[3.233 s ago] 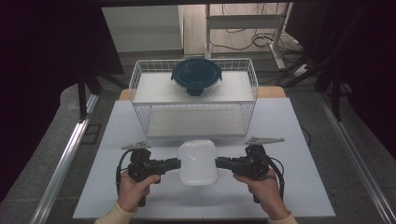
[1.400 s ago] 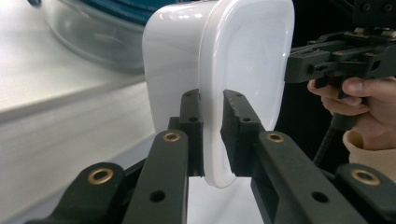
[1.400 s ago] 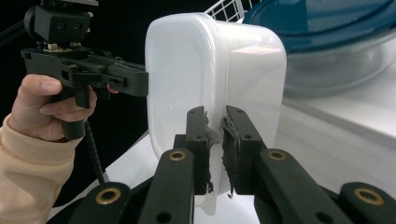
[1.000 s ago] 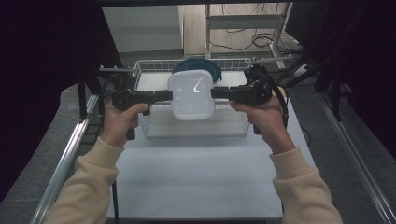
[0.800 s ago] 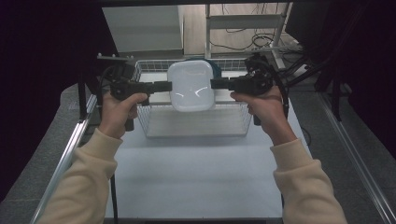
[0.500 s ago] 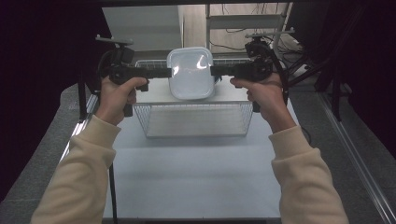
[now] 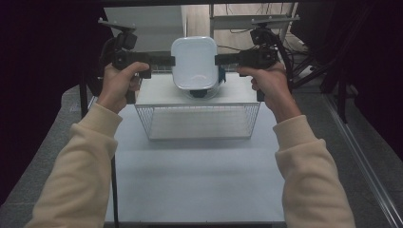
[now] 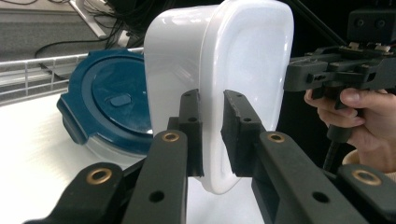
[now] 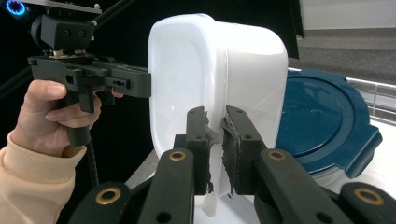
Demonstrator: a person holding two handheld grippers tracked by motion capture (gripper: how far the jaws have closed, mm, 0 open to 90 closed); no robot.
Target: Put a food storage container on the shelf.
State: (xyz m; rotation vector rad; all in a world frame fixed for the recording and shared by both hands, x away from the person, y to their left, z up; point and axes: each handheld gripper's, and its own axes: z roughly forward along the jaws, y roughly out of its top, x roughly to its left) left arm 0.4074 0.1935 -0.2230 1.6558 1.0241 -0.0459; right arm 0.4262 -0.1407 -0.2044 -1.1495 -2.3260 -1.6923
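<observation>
White plastic container held in the air, tipped on edge, above the wire basket with the blue-lidded container inside; lifting seems done, lowering into the basket probably left. Left gripper and right gripper each clamped on opposite rims, jaws nearly closed.

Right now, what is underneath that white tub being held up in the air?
Below the white tub sits a round container with a dark blue lid, resting on the white platform in the wire basket. The tub hides most of it from above.
</observation>
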